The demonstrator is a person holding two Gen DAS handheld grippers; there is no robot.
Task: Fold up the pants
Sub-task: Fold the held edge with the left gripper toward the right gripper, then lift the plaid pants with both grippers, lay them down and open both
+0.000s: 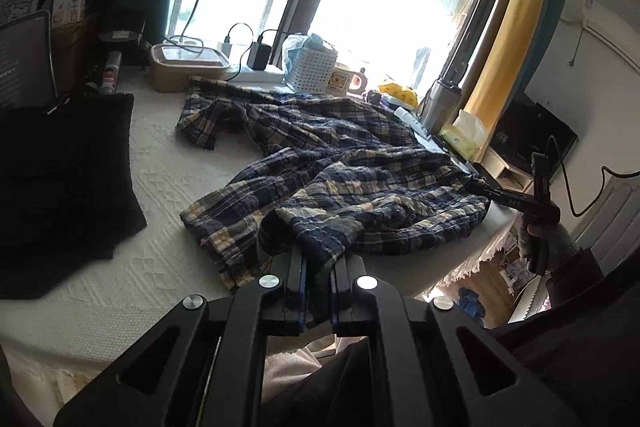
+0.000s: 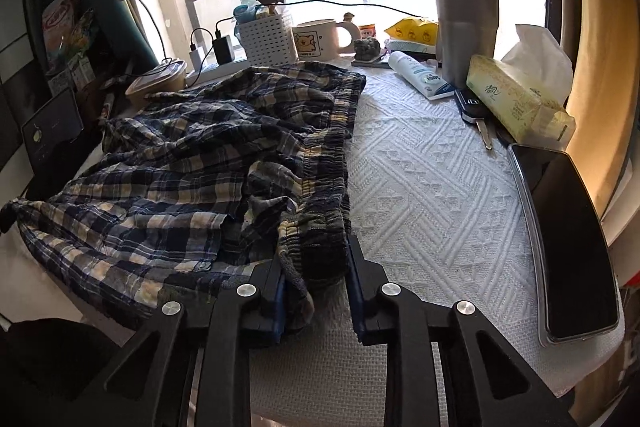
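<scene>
The plaid pants (image 1: 340,171) lie crumpled across a white textured tablecloth (image 1: 160,187); in the right wrist view they (image 2: 200,155) fill the left half, with the elastic waistband running down toward me. My left gripper (image 1: 318,259) is shut on a fold of the pants at the near edge. My right gripper (image 2: 316,251) has its jaws apart around the near end of the waistband, with the fabric between them. The right gripper also shows in the left wrist view (image 1: 480,187) at the far right corner of the pants.
A black cloth (image 1: 60,179) lies at the left. Along the window stand a lidded box (image 1: 188,65), white basket (image 2: 268,37), mug (image 2: 316,39), tumbler (image 2: 466,23), tissue pack (image 2: 516,99), lotion tube (image 2: 420,73) and keys (image 2: 476,115). A phone (image 2: 572,243) lies at the right edge.
</scene>
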